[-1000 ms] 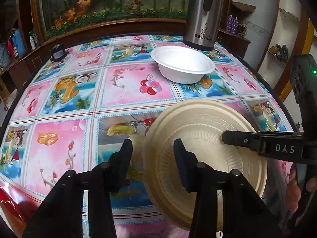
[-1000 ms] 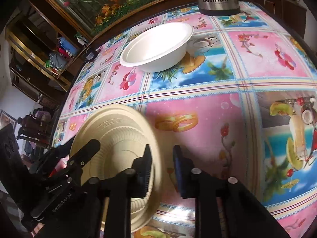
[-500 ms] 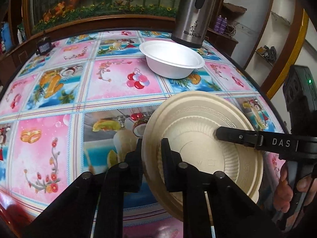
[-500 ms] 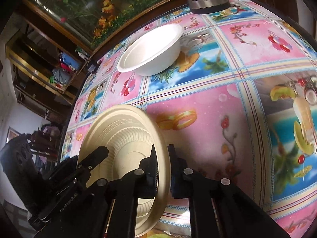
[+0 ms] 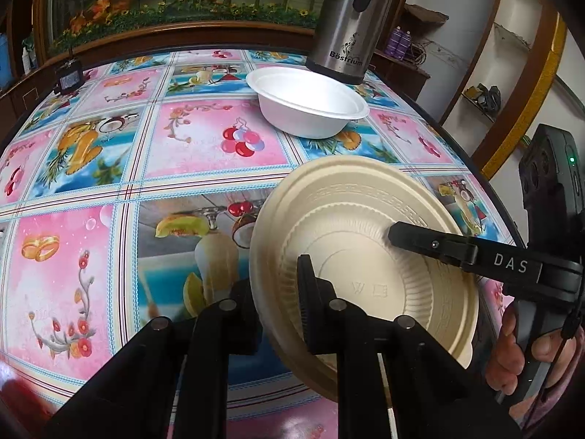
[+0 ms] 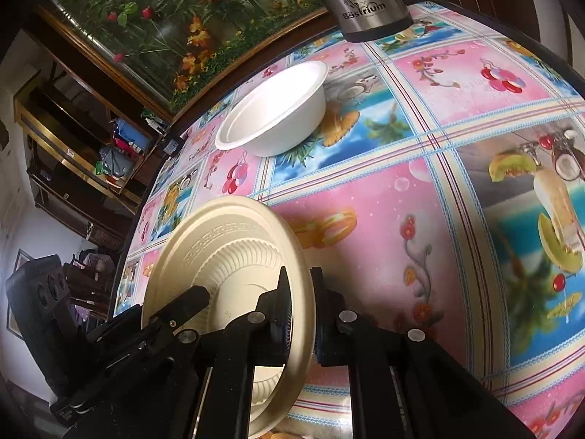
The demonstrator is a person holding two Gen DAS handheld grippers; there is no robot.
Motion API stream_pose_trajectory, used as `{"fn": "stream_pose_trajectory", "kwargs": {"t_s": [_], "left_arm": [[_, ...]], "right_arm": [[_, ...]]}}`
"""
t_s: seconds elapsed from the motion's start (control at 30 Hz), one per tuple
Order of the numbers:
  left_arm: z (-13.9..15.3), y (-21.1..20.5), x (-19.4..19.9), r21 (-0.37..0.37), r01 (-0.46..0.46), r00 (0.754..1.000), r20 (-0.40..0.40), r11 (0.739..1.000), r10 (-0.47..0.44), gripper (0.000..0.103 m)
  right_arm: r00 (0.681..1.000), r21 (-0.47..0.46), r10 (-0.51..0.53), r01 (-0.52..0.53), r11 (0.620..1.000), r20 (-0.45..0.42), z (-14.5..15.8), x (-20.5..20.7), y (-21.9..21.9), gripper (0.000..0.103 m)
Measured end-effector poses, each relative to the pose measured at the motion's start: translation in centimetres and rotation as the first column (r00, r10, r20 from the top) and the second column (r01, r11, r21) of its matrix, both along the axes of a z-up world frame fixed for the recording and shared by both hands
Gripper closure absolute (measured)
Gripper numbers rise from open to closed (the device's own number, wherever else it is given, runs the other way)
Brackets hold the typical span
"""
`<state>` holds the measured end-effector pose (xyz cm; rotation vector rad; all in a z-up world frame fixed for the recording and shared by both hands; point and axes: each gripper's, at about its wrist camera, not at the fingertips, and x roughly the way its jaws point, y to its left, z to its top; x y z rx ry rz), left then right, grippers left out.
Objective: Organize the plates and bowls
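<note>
Both the left gripper [image 5: 278, 292] and right gripper [image 6: 299, 292] pinch the rim of the beige plate [image 5: 365, 241], lifted; the white bowl [image 5: 310, 106] sits apart, so sorting looks barely begun.

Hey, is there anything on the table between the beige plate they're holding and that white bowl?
Nothing visible. Both grippers clamp the beige plate at its rim, and only bare patterned tablecloth lies between it and the white bowl. The steel thermos stands behind the bowl.

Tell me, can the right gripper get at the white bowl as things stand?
Probably not yet: the right gripper is shut on the beige plate, as is the left gripper. The tablecloth toward the white bowl looks free.
</note>
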<state>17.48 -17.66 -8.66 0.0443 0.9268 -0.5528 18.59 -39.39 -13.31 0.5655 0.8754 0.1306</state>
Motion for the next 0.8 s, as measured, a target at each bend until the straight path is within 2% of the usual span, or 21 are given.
{"fn": "stream_pose_trajectory", "kwargs": {"t_s": [0.23,0.3,0.37,0.43,0.63,0.73,0.8], "left_arm": [[-0.3,0.2,0.2,-0.001,-0.007,1.000,-0.017,1.000,0.007,0.090],[-0.3,0.3,0.3,-0.008,-0.007,1.000,-0.022,1.000,0.007,0.090],[-0.3,0.3,0.3,-0.011,-0.008,1.000,-0.022,1.000,0.008,0.090],[-0.3,0.3,0.3,-0.013,-0.011,1.000,-0.019,1.000,0.010,0.090],[-0.3,0.5,0.3,-0.021,-0.019,1.000,-0.018,1.000,0.019,0.090],[-0.3,0.4,0.3,-0.014,-0.020,1.000,-0.013,1.000,0.020,0.090],[-0.3,0.3,0.1,-0.006,-0.016,1.000,-0.007,1.000,0.016,0.090]], "right_arm": [[1.000,-0.012,0.018,-0.018,1.000,0.006,0.1,0.2,0.5,0.088],[1.000,0.012,0.027,-0.027,1.000,0.005,0.0,0.1,0.3,0.082],[1.000,0.031,0.017,-0.017,0.999,0.006,0.2,-0.1,-0.1,0.069],[1.000,0.045,0.021,-0.022,0.999,0.007,0.4,-0.4,-0.4,0.064],[0.999,0.037,0.009,-0.010,0.999,0.042,1.4,-1.2,-0.9,0.063],[1.000,0.026,-0.001,0.000,1.000,0.031,1.4,-1.4,-0.9,0.063],[0.999,0.024,0.001,-0.002,1.000,0.046,1.7,-1.7,-0.8,0.067]]}}
